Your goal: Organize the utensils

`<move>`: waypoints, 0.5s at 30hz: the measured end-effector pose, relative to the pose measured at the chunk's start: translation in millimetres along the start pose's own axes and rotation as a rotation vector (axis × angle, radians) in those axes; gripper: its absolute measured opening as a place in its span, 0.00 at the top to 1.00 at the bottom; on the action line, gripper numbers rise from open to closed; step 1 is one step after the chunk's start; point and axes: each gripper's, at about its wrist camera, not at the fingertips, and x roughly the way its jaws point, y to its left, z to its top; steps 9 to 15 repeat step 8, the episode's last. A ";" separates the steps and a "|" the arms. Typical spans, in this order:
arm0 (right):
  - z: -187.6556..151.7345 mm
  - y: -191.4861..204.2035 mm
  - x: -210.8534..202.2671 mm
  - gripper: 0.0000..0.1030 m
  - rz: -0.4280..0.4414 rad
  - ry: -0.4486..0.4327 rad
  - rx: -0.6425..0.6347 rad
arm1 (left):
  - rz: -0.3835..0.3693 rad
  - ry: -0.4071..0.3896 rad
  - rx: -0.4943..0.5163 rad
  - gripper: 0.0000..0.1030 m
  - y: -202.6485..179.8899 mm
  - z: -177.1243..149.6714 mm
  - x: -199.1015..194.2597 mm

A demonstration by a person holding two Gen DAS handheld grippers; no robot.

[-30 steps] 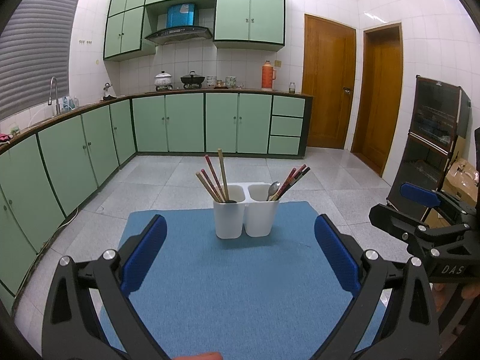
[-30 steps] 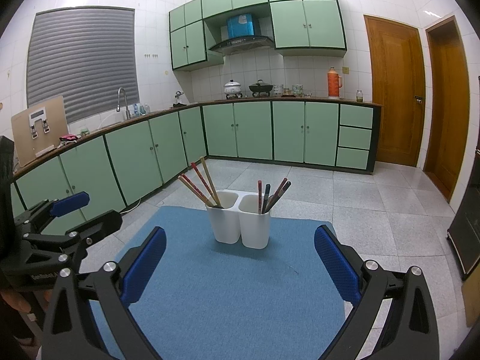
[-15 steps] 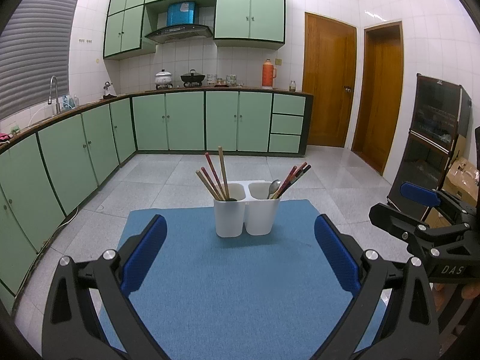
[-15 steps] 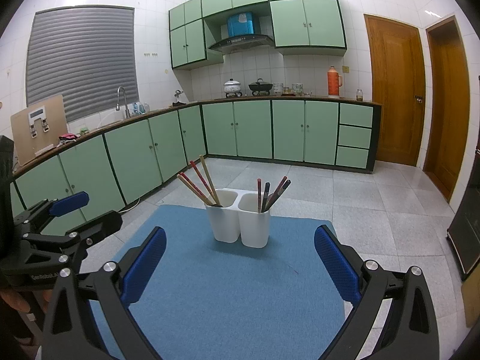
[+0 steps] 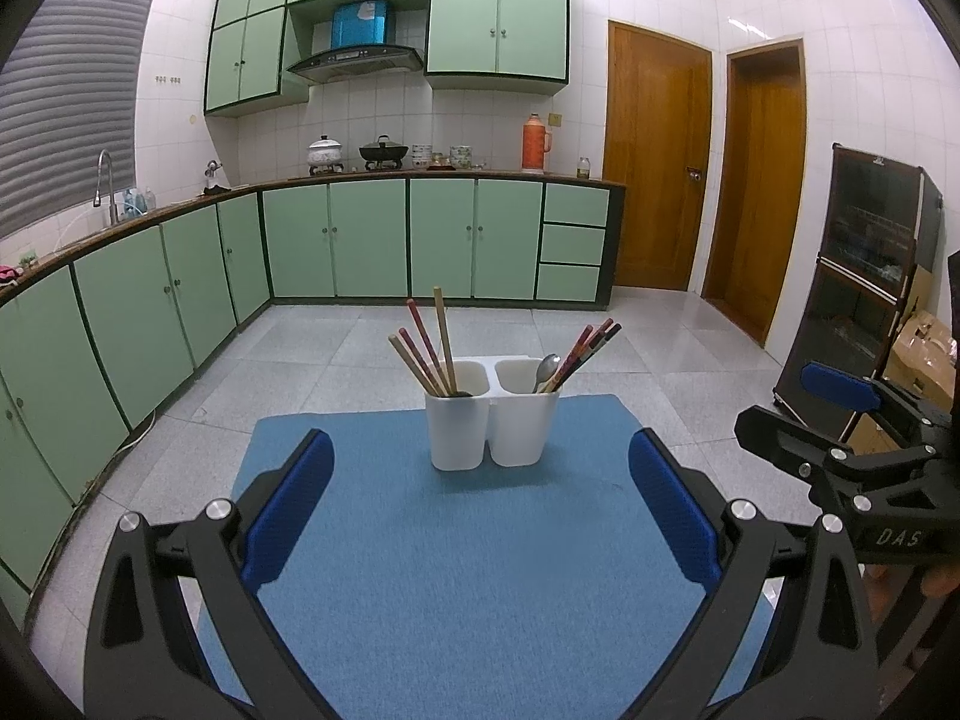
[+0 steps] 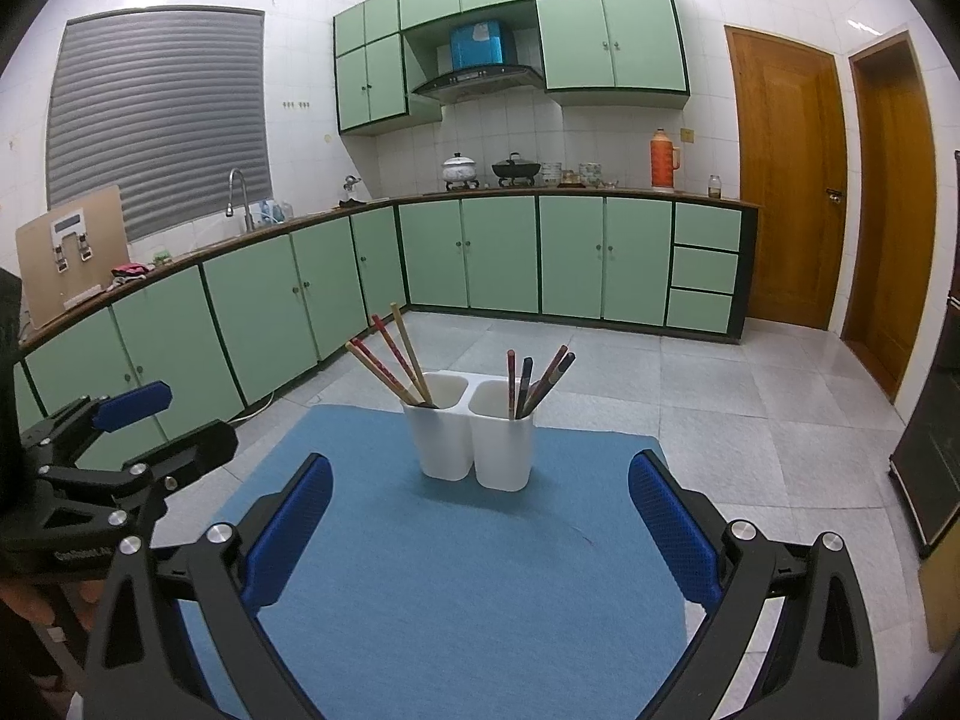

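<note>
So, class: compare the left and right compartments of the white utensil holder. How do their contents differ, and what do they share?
The left compartment holds light wooden and red chopsticks leaning left; the right compartment holds darker chopsticks leaning right. The right compartment also shows a metal spoon; the left compartment shows none. Both are white, joined, and upright on the blue mat.

The left black-framed tongs are built from angular matte-black struts forming open triangular cut-outs. Each finger is faced with a blue textured pad, and round silver screws are set at the pivots. The right black-framed tongs are made alike, with the same blue pads and silver screws. White lettering "DAS" is printed on their side.
</note>
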 end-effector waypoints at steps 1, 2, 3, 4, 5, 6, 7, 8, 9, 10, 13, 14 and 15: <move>0.4 0.1 0.0 0.06 -0.001 0.000 -0.001 | 0.001 0.000 0.001 0.07 -0.3 0.1 0.2; -0.8 -0.7 -1.3 0.06 -0.001 0.001 -0.001 | 0.001 0.001 0.000 0.07 -0.1 0.1 2.2; 0.1 -0.3 -0.4 0.06 -0.001 0.000 0.000 | 0.002 0.002 -0.001 0.07 -0.5 -0.2 2.5; -0.2 -0.6 -1.0 0.06 0.000 0.000 0.001 | 0.002 0.002 -0.002 0.07 -1.3 -1.1 2.9; 0.7 -0.1 0.0 0.06 0.000 0.000 0.000 | 0.002 0.003 -0.001 0.07 -1.1 -0.8 3.0; 0.3 -0.4 -0.5 0.06 -0.001 0.001 -0.001 | 0.002 0.003 -0.002 0.07 -1.7 -1.4 2.7; 0.0 -0.6 -1.0 0.06 0.000 0.001 -0.001 | 0.003 0.004 -0.002 0.07 -1.9 -1.5 2.5; -0.3 -1.0 -1.4 0.06 0.000 0.001 -0.001 | 0.003 0.004 -0.001 0.07 -2.6 -2.5 1.9; -0.3 -1.0 -1.4 0.06 0.000 0.001 -0.001 | 0.003 0.004 -0.001 0.07 -2.6 -2.5 1.9; -0.3 -1.0 -1.4 0.06 0.000 0.001 -0.001 | 0.003 0.004 -0.001 0.07 -2.6 -2.5 1.9; -0.3 -1.0 -1.4 0.06 0.000 0.001 -0.001 | 0.003 0.004 -0.001 0.07 -2.6 -2.5 1.9; -0.3 -1.0 -1.4 0.06 0.000 0.001 -0.001 | 0.003 0.004 -0.001 0.07 -2.6 -2.5 1.9; -0.3 -1.0 -1.4 0.06 0.000 0.001 -0.001 | 0.003 0.004 -0.001 0.07 -2.6 -2.5 1.9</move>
